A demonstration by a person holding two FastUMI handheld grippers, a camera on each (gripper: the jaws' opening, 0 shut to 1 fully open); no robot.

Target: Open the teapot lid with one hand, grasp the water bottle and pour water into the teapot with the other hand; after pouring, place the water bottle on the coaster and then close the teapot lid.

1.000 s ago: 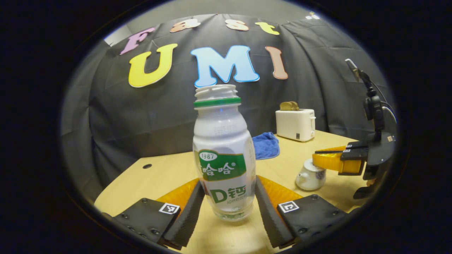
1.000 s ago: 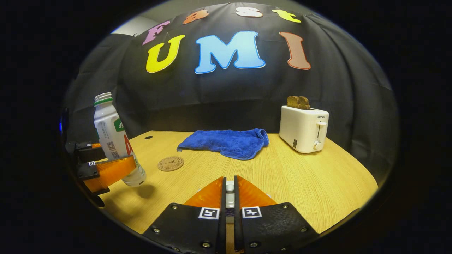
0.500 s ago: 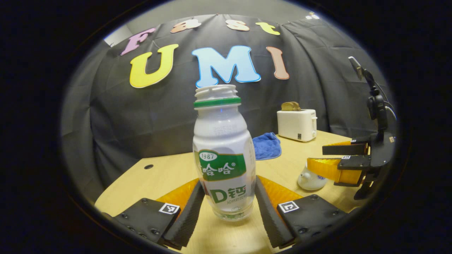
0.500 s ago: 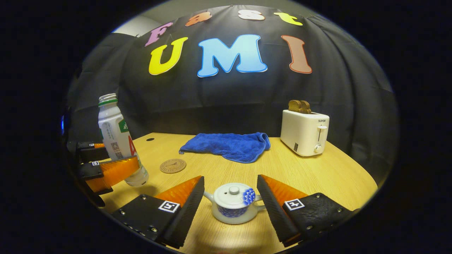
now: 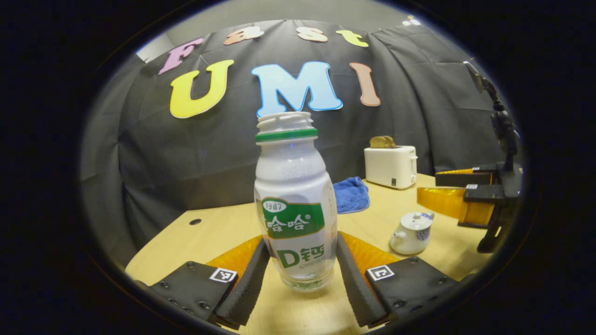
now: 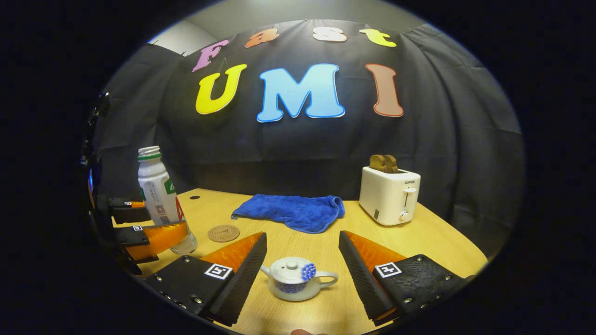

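A white water bottle (image 5: 293, 209) with a green label and no cap stands upright between my left gripper's (image 5: 302, 242) fingers, which press on its lower sides. In the right gripper view the bottle (image 6: 156, 186) is at the left, beside a round brown coaster (image 6: 223, 233) on the table. A small white teapot (image 6: 294, 279) with blue pattern sits on the table with its lid (image 6: 291, 269) on, below and between the wide-open fingers of my right gripper (image 6: 301, 237). In the left gripper view the right gripper (image 5: 430, 187) hovers above and right of the teapot (image 5: 412, 228).
A blue towel (image 6: 291, 211) lies at the back middle of the wooden table (image 6: 419, 242). A white toaster (image 6: 389, 195) with bread in it stands at the back right. The booth's black cloth wall closes the far side.
My right gripper, shut on the teapot lid's knob a second ago, has opened and drawn up and back from the teapot. The left gripper and bottle have held still.
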